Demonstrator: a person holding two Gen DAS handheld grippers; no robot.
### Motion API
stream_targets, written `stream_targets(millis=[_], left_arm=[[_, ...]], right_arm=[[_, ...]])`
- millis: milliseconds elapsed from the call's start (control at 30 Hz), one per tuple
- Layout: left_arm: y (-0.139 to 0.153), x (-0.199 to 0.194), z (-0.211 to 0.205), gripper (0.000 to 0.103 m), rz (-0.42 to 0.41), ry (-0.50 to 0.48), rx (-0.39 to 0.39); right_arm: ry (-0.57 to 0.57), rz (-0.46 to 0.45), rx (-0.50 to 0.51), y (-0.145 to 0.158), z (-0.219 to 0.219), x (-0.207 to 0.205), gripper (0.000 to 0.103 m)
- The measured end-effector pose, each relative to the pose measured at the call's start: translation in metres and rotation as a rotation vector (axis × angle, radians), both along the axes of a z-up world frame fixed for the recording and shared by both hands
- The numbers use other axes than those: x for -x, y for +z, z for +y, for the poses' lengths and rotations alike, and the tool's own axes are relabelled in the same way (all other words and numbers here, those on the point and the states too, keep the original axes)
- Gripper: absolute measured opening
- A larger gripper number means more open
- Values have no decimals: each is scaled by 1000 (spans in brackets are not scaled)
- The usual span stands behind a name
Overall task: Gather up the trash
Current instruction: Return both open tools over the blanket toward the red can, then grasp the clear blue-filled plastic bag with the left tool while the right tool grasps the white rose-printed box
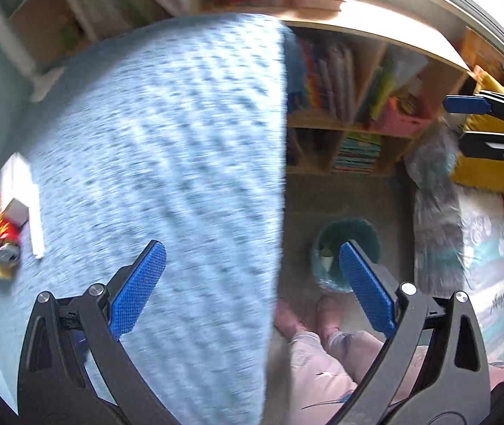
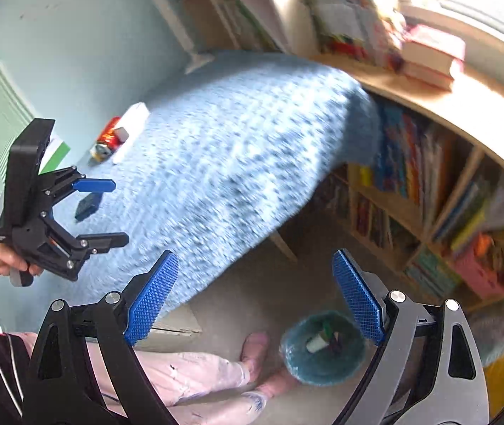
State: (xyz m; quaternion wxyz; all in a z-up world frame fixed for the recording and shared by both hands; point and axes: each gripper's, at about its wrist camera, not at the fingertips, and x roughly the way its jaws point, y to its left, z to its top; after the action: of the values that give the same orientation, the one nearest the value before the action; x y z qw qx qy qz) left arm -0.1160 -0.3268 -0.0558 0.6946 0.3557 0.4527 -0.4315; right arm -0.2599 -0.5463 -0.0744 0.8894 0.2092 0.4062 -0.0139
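Observation:
A red drink can [image 1: 1, 228] lies on its side at the far left of a table under a blue knitted cloth [image 1: 167, 163], next to a white box [image 1: 16, 191]. The can [image 2: 107, 138] and box [image 2: 132, 124] also show in the right wrist view. A teal bin [image 1: 346, 255] stands on the floor with some trash inside; it shows in the right wrist view [image 2: 323, 349] too. My left gripper [image 1: 252, 287] is open and empty above the table's edge. My right gripper [image 2: 255, 295] is open and empty, above the floor near the bin.
A wooden bookshelf [image 2: 422, 184] full of books runs behind the table. Stacked books [image 2: 429, 56] lie on its top. The person's legs and slippers [image 2: 252, 350] are beside the bin. A small dark blue object [image 2: 87, 205] lies on the cloth. A bed with cushions [image 1: 482, 163] is at the right.

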Motion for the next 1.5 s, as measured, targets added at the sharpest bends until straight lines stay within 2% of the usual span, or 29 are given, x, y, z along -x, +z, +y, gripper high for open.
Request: stream_targets(millis=[267, 500, 800, 1100, 1500], left_arm=[[24, -76, 78, 96, -106, 197, -2], [40, -119, 141, 96, -128, 342, 8], [52, -170, 200, 96, -156, 455, -8], [55, -230, 237, 96, -140, 550, -8], [36, -315, 240, 96, -119, 588, -42]], right_arm=[[189, -23, 21, 31, 37, -86, 88], [356, -24, 30, 54, 81, -156, 88], [496, -37, 38, 78, 126, -224, 88], [577, -14, 58, 84, 158, -289, 88], [623, 58, 37, 70, 187, -381, 88]])
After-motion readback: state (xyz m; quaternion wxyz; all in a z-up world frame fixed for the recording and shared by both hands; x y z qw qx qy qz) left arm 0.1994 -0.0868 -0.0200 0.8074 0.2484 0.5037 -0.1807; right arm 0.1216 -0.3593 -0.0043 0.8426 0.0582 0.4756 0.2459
